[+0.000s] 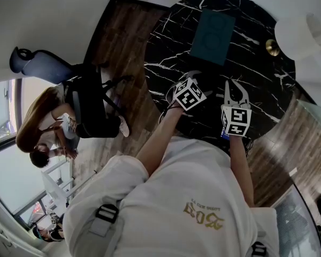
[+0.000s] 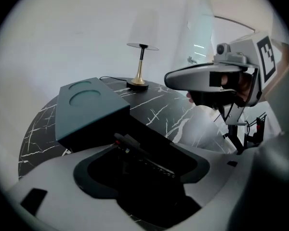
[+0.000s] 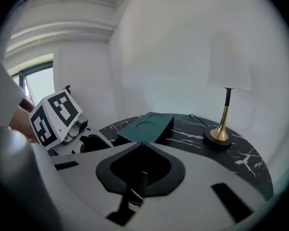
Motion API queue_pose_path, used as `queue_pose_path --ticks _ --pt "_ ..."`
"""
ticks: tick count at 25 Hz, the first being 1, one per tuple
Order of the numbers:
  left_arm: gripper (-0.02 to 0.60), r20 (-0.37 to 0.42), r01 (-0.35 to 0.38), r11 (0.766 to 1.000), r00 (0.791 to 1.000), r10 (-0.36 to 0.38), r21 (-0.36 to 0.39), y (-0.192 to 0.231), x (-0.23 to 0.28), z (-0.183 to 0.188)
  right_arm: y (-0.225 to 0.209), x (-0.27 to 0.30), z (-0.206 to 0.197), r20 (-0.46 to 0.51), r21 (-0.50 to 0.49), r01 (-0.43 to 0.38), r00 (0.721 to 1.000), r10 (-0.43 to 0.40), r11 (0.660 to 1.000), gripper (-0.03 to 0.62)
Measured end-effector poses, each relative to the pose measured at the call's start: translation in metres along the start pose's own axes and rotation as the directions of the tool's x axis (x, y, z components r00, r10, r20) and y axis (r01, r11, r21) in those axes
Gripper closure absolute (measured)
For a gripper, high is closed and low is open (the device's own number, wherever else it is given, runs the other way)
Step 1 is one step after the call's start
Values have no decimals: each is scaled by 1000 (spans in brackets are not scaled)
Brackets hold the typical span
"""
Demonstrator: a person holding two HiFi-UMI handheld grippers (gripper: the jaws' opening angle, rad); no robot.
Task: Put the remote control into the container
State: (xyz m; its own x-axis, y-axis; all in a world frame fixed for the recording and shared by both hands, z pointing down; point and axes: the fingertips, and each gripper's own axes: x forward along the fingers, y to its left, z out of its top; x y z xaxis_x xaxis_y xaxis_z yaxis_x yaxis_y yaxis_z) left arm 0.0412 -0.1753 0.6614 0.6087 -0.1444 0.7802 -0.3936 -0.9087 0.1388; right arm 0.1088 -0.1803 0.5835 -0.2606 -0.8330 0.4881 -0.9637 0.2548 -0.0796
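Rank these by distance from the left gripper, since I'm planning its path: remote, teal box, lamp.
1. Remote: lying between the jaws, nearest.
2. Teal box: just beyond the remote, to the left.
3. Lamp: at the far edge of the table, farthest.

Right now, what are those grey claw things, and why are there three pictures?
A person holds two hand tools with jaws, like big tongs. One picture comes from a camera on the person's head, looking down; the other two come from cameras riding on the tools. On the black marble table stand a teal container and a lamp. The left gripper has its jaws wide apart, and the dark remote control lies between them, apparently not squeezed. The right gripper has its jaws shut, with nothing in them.
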Motion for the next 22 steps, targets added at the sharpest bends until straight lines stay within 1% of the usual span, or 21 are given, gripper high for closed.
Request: queue_pose_path --ticks 4,14,20,21,22 --pt "264 24 -11 999 1000 12 -37 7 -4 5 -2 1 -1 -1 3 3 1000 -3 1000 582" --pt "264 29 0 999 1000 1 -50 3 1 1 -2 -1 1 3 2 -5 1000 5 1000 582" --pt "265 36 -7 998 999 10 -64 4 -2 -2 0 -3 2 10 -1 -8 1000 8 1000 582" --pt "290 28 -2 998 1000 4 -66 3 -3 -3 0 -3 3 11 -2 -9 1000 9 1000 582" --pt "408 21 7 997 1000 -5 -71 2 -4 -4 1 -3 3 12 -3 -9 1000 9 1000 582"
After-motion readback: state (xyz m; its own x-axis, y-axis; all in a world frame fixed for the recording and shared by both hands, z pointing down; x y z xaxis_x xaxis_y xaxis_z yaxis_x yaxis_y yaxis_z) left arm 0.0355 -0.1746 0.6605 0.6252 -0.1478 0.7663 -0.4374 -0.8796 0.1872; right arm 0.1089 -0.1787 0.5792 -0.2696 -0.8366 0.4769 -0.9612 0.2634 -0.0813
